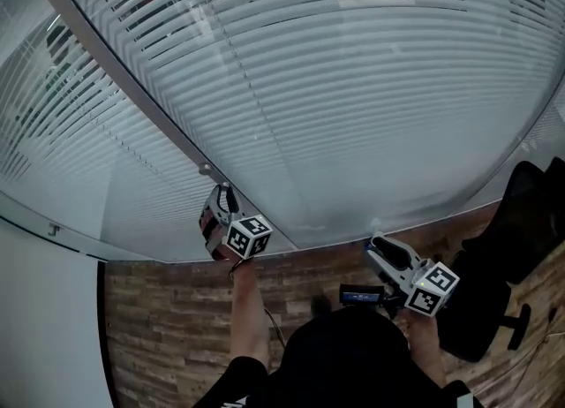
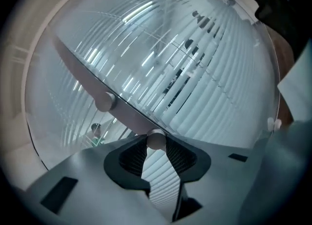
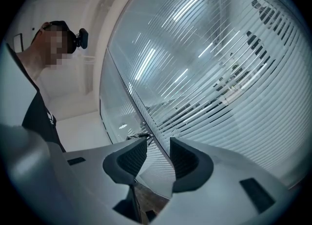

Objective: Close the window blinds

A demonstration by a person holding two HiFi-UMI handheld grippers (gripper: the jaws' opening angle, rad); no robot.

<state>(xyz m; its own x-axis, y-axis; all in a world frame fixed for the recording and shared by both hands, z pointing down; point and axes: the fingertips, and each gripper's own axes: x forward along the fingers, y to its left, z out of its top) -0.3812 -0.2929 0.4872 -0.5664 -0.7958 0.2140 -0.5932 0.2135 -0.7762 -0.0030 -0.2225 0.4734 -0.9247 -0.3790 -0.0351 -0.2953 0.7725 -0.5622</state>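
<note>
White slatted blinds [image 1: 353, 88] hang behind glass panes, their slats partly tilted; dark gaps show between them [image 2: 195, 63]. A grey frame bar [image 1: 132, 97] runs between two panes and carries small round knobs. My left gripper [image 1: 223, 192] is raised to that bar. In the left gripper view it [image 2: 156, 143] is shut on one round knob [image 2: 156, 139]; a second knob [image 2: 104, 101] sits further up the bar. My right gripper [image 1: 378, 247] is held low near the bottom of the glass. In its own view it [image 3: 158, 145] is open, with only the bar and blinds beyond the gap.
A black office chair [image 1: 521, 247] stands at the right on the wood-pattern floor [image 1: 159, 327]. A white wall [image 1: 44, 327] lies left of the glass. The person's head and dark shirt [image 3: 34, 112] fill the left of the right gripper view.
</note>
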